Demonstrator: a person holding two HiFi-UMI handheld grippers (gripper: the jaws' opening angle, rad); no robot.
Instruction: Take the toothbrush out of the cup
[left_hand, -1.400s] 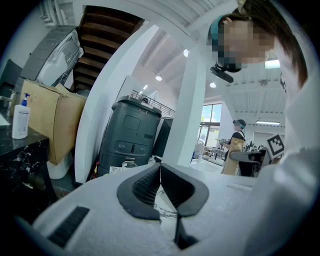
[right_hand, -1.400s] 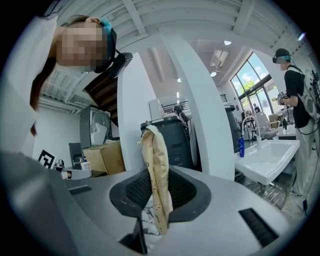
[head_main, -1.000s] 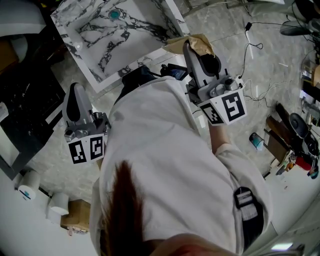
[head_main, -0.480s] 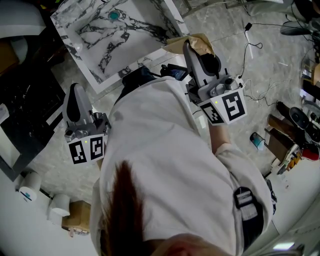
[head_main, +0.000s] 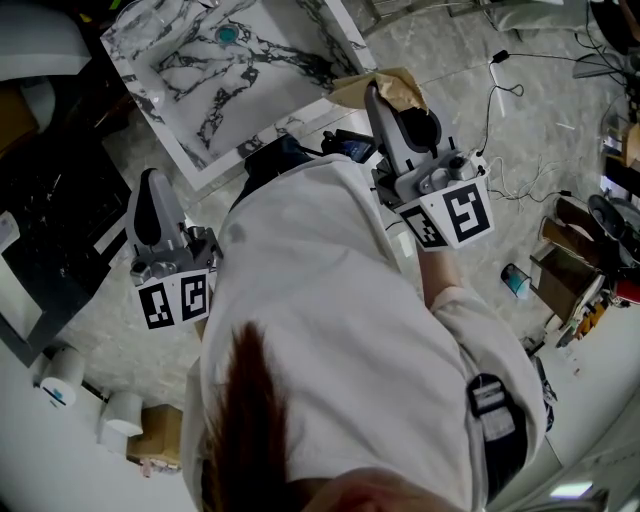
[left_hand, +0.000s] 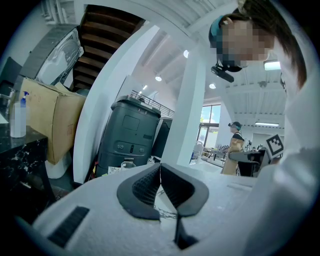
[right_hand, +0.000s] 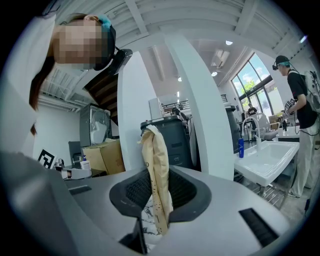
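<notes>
No toothbrush or cup shows in any view. My right gripper (head_main: 376, 92) (right_hand: 156, 186) is held in front of the person's chest, shut on a crumpled tan paper bag (right_hand: 154, 165) (head_main: 392, 86) that sticks up between its black pads. My left gripper (head_main: 151, 178) (left_hand: 160, 176) hangs at the person's left side. Its jaws meet with nothing between them. The person's white shirt (head_main: 330, 330) fills the middle of the head view and hides what lies below it.
A marble-patterned sink (head_main: 270, 75) with a teal drain plug (head_main: 227, 30) lies ahead, and a black counter (head_main: 50, 230) stands at the left. Cables (head_main: 520, 90) trail over the floor at the right. A grey bin (left_hand: 129, 136) and another person (right_hand: 300, 95) stand farther off.
Both grippers have kept still. Only the clutter at the right edge of the head view has shifted a little.
</notes>
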